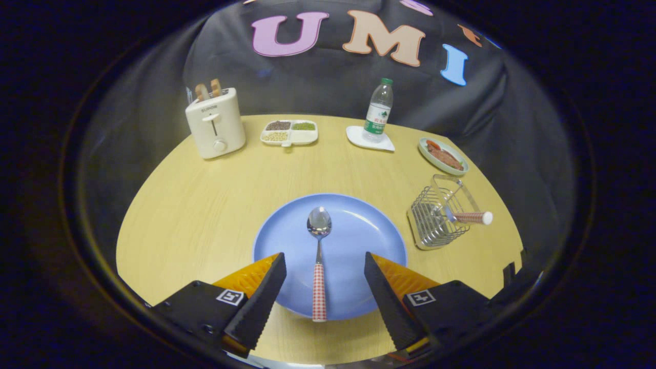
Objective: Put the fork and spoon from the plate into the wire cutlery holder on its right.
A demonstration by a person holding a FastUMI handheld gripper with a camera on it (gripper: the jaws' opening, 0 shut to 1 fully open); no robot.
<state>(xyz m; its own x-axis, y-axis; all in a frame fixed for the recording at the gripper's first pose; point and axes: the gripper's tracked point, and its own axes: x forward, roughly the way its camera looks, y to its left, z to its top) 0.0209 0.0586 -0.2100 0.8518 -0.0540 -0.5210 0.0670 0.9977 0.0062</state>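
Note:
A spoon [319,251] with a red checked handle lies on the blue plate [359,230], bowl pointing away from me, handle end over the plate's near rim. My gripper [324,261] is open above the plate's near half, one finger on each side of the spoon's handle, not touching it. To the right of the plate stands the wire cutlery holder [438,218]. A utensil with a matching red checked handle [472,217] sits in it, handle sticking out to the right; its head is hidden among the wires.
On the round wooden table [205,205], a white toaster [215,123] with bread stands far left. A divided dish of grains [289,132], a water bottle [378,110] on a white coaster and a small green plate of food [443,156] line the back.

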